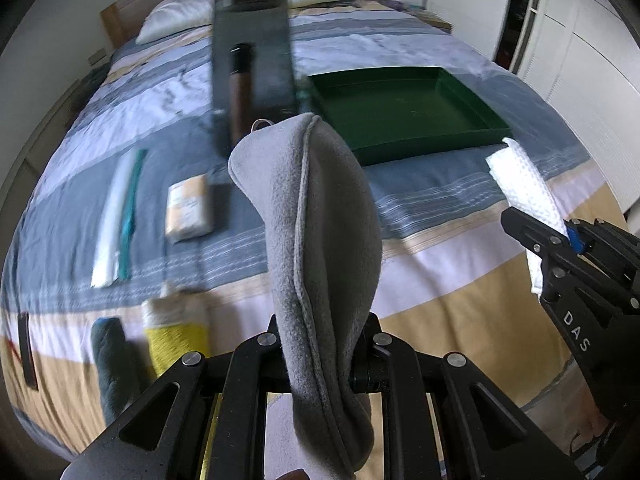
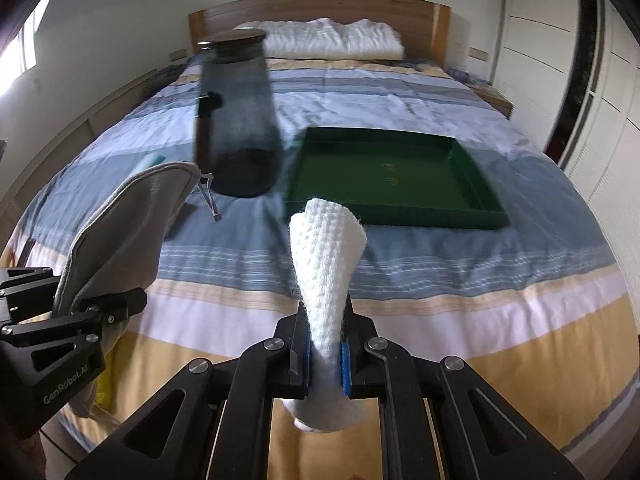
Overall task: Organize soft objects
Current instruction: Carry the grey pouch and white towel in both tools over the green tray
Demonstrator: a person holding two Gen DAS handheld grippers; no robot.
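My left gripper (image 1: 322, 340) is shut on a grey fleece pouch (image 1: 316, 216), which stands up between the fingers; the same gripper (image 2: 92, 300) and grey fleece pouch (image 2: 128, 224) show at the left of the right wrist view. My right gripper (image 2: 326, 346) is shut on a white knitted cloth (image 2: 326, 264), pinched between its blue pads (image 2: 345, 364). That right gripper (image 1: 560, 236) and white knitted cloth (image 1: 524, 184) appear at the right edge of the left wrist view. A green tray (image 2: 486, 196) lies on the bed ahead, also seen as the green tray (image 1: 468, 92) beyond both cloths.
A tall dark glass jar (image 2: 236, 120) stands left of the tray. On the striped bedspread (image 2: 440, 272) lie a tan packet (image 1: 188, 208), a white-and-teal strip (image 1: 120, 216), a yellow roll (image 1: 176, 332) and a dark teal roll (image 1: 112, 360). Pillows (image 2: 332, 40) and wardrobe doors (image 2: 608, 152) lie beyond.
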